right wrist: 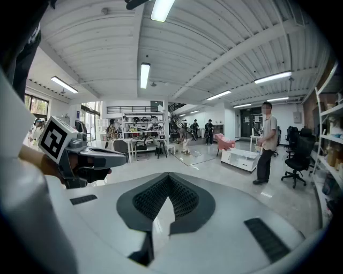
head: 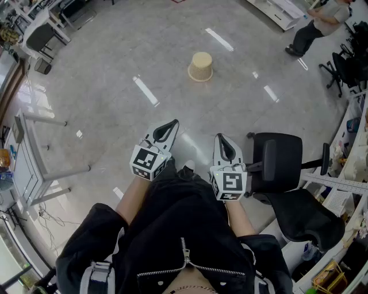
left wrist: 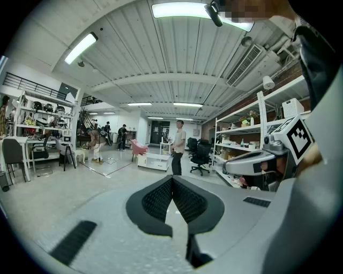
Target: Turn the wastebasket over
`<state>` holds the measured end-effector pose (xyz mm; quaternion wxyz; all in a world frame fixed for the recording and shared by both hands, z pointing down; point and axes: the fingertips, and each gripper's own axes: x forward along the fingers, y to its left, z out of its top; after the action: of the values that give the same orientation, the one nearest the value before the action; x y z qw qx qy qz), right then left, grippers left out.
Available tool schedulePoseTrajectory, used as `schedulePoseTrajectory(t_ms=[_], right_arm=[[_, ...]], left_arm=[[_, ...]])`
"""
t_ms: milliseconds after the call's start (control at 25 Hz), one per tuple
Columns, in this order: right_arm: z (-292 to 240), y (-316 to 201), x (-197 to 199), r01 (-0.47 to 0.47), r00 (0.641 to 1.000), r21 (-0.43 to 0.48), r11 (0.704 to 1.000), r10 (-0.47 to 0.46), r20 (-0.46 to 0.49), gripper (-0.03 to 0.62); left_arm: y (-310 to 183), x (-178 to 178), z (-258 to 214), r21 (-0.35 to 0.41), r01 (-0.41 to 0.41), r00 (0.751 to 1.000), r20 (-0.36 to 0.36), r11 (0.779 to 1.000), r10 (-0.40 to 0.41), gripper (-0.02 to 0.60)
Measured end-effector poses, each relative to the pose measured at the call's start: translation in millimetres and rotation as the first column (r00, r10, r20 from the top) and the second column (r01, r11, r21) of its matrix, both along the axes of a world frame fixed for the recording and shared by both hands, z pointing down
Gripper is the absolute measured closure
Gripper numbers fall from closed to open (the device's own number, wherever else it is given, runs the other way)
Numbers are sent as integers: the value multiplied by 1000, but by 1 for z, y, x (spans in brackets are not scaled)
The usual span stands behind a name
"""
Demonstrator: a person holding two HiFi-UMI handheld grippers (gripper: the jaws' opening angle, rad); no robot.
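Observation:
A beige woven wastebasket (head: 200,66) stands mouth-down on the grey floor, well ahead of me in the head view. My left gripper (head: 171,126) and right gripper (head: 222,140) are held side by side close to my body, far short of the basket. Both are shut with nothing between their jaws. In the left gripper view, the left gripper (left wrist: 172,180) has its black ribbed pads pressed together at the tips. The right gripper view shows the right gripper (right wrist: 168,177) with its pads likewise touching. The basket appears in neither gripper view.
A black office chair (head: 282,172) stands close at my right. A white table frame (head: 40,155) is at the left. A person (head: 313,28) stands at the far right near a low white cabinet (head: 279,11). Shelving (head: 351,172) lines the right edge.

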<state>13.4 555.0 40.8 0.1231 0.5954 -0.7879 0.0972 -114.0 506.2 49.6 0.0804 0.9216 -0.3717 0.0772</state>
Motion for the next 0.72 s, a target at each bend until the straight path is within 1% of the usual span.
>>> schedulePoseTrajectory(t_ms=[240,440,720], right_arm=[[0,0,-1,0,1000,1,1000,0,10,585],[-7,2,0,-4,999,43,999,2,48,583],[-4,3,-2,9,999,26,1000,-11,52,583]], left_arm=[[2,3,-1,0,-7,1000,-1,1000,7,577],[4,4,-3,4,-10,1000,-8,1000,10,577],[6,9,-3,-5,-9,1000,-18,1000,9,577]])
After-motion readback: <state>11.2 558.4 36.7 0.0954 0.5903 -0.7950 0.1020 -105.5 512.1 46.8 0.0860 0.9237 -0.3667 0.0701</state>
